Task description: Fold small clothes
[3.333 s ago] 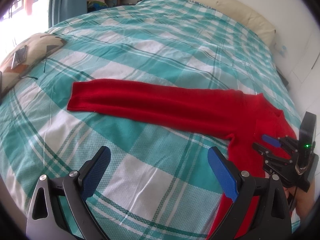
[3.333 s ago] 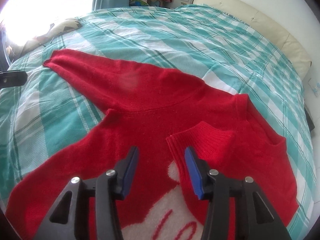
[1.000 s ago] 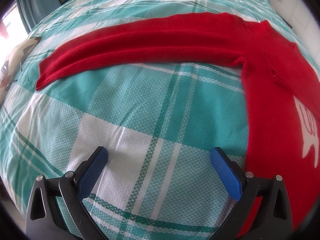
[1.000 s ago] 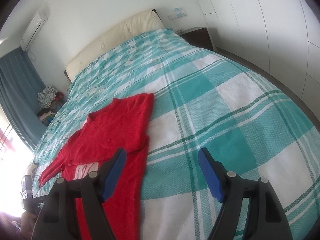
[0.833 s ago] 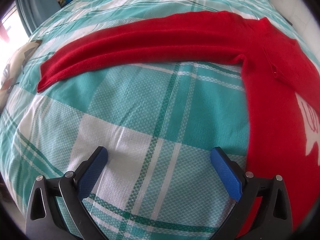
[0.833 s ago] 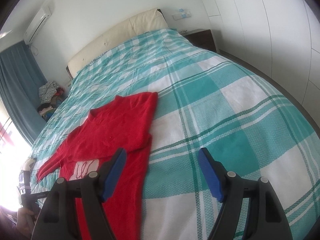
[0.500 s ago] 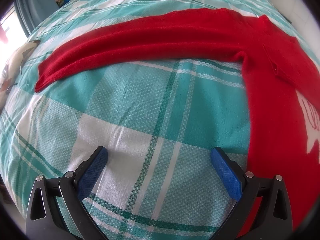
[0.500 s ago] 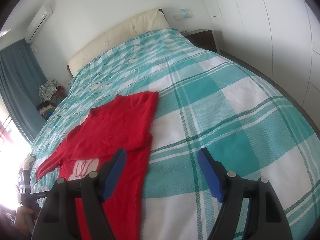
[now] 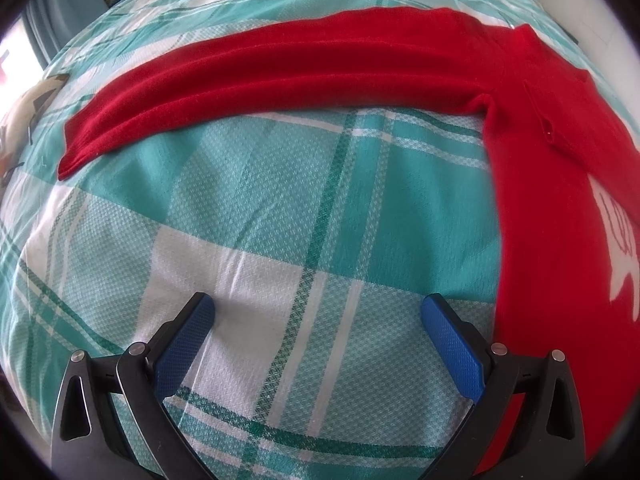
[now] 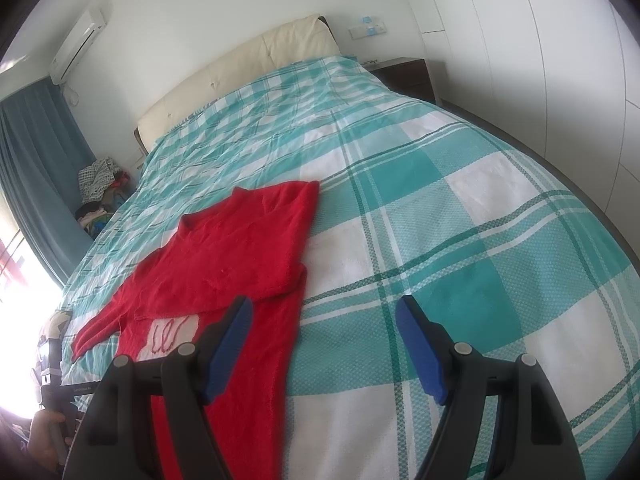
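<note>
A red sweater with a white chest design lies flat on the teal-and-white checked bed. One long sleeve stretches out to the left in the left wrist view. In the right wrist view the sweater has its other sleeve folded across the body. My left gripper is open and empty, low over the bedspread, just left of the sweater's side edge. My right gripper is open and empty, above the bedspread at the sweater's right edge.
The bed has a cream headboard. A patterned cushion lies at the bed's left edge. A pile of clothes sits by the blue curtain. A dark nightstand and white wardrobe doors stand to the right.
Since 3.3 s ago the right gripper has let go of the folded sleeve, pulled back and opened wide. The left gripper has drawn back toward the bed's near edge. Over the last second, almost nothing moved.
</note>
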`<control>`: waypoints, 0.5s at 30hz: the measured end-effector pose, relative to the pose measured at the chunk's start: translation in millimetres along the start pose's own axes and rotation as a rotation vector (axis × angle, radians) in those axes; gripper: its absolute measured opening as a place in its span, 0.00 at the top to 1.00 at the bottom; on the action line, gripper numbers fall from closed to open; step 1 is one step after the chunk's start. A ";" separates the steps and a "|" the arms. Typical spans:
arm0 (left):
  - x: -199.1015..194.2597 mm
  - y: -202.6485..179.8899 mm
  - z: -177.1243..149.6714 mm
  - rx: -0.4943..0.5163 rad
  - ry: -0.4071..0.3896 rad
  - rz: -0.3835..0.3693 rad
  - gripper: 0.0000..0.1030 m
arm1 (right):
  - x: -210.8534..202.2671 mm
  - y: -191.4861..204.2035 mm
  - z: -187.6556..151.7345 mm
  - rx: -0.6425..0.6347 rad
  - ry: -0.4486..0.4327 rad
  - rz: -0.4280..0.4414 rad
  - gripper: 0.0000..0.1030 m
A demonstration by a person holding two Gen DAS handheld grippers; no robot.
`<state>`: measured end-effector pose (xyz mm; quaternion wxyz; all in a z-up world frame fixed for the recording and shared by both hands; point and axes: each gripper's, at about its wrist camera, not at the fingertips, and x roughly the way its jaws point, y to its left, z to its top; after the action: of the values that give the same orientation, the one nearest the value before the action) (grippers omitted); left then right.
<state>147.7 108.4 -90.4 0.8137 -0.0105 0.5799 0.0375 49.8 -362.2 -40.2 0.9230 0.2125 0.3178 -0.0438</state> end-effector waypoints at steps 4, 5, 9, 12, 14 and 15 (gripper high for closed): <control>1.5 -1.6 -0.6 0.006 -0.002 0.005 0.00 | 0.4 -0.1 0.0 -0.001 0.001 0.001 0.29; 1.7 -1.9 -1.1 0.007 -0.003 0.005 0.00 | 0.3 0.0 -0.2 -0.001 0.002 0.002 0.29; 1.5 -5.8 -4.9 0.014 -0.008 0.008 0.00 | 1.5 0.8 -0.5 -0.001 0.007 0.003 0.29; 0.8 -7.7 -6.5 0.017 -0.010 0.009 0.00 | 1.5 1.0 -0.9 -0.002 0.009 0.004 0.29; 0.7 -8.1 -6.8 0.016 -0.010 0.009 0.00 | 1.7 1.1 -1.0 -0.001 0.009 0.005 0.29; 0.7 -8.0 -6.8 0.016 -0.010 0.009 0.00 | 2.1 1.0 -1.1 -0.001 0.010 0.005 0.29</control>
<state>142.1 100.0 -93.4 0.8166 -0.0008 0.5760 0.0366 51.0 -360.7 -41.9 0.9215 0.2134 0.3220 -0.0401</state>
